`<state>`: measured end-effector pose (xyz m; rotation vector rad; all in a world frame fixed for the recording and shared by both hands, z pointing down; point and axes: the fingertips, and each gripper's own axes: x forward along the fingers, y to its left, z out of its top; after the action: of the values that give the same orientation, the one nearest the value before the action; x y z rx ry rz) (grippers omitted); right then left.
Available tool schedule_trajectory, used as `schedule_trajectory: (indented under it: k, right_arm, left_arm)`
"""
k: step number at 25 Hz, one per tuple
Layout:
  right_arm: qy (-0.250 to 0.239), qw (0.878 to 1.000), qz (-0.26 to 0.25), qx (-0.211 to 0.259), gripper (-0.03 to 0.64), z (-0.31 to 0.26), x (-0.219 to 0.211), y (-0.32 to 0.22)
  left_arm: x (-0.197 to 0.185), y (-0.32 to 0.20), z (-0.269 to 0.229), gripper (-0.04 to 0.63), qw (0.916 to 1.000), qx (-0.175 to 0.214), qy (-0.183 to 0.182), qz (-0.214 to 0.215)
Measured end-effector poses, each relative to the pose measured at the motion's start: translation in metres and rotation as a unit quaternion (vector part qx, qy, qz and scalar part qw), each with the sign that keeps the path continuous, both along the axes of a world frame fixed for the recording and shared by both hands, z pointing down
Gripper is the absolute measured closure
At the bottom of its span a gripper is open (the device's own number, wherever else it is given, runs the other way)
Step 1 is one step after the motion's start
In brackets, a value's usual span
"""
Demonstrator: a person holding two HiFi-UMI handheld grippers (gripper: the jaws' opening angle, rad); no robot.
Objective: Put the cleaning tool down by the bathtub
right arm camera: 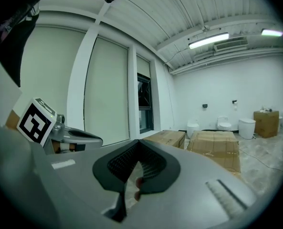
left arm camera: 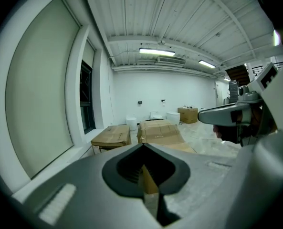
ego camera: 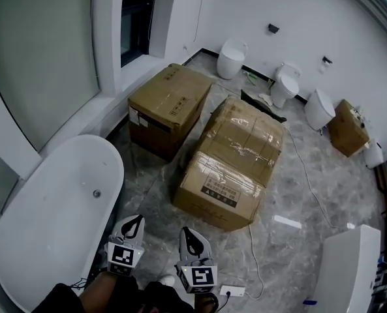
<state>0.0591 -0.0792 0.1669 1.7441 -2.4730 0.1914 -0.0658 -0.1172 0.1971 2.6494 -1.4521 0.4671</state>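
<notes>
The white oval bathtub [ego camera: 56, 214] stands at the lower left of the head view, empty, with its drain showing. No cleaning tool shows in any view. My left gripper [ego camera: 135, 220] [left arm camera: 143, 149] hangs shut beside the tub's right rim, nothing between its jaws. My right gripper [ego camera: 188, 231] [right arm camera: 137, 144] is a little to its right, also shut and empty. Both point toward the cardboard boxes. In each gripper view the other gripper shows at the side.
Two large cardboard boxes [ego camera: 235, 162] [ego camera: 169, 106] sit on the marble floor ahead. Toilets [ego camera: 231, 57] line the far wall beside a smaller box [ego camera: 348, 128]. A white cable [ego camera: 307, 184] runs over the floor to a power strip [ego camera: 232, 291]. A white fixture [ego camera: 350, 266] stands at the lower right.
</notes>
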Motion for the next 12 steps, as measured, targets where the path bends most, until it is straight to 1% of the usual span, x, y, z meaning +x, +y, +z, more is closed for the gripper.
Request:
schedule_trajectory:
  k: [5,8,9,10,12]
  right_arm:
    - [0.012,1.0,-0.007,0.01,0.594,-0.013,0.006,0.007]
    - [0.047,0.999,-0.007,0.02,0.594,-0.022,0.008,0.016]
    - [0.051,0.998,-0.008,0.023,0.594,-0.025,0.007,0.019]
    - [0.046,0.999,-0.009,0.026,0.594,-0.028,0.006,0.021]
    - [0.023,0.999,-0.007,0.029,0.594,-0.032,0.007,0.027]
  left_arm:
    - [0.005,0.009,-0.019,0.595,0.9997,0.019,0.014,-0.001]
    - [0.008,0.019,-0.037,0.595,0.9986,0.047,0.025,0.008]
    - [0.008,0.023,-0.041,0.595,0.9983,0.051,0.026,0.013]
    - [0.008,0.027,-0.044,0.595,0.9982,0.051,0.027,0.015]
    - [0.003,0.034,-0.042,0.595,0.9986,0.039,0.036,0.008]
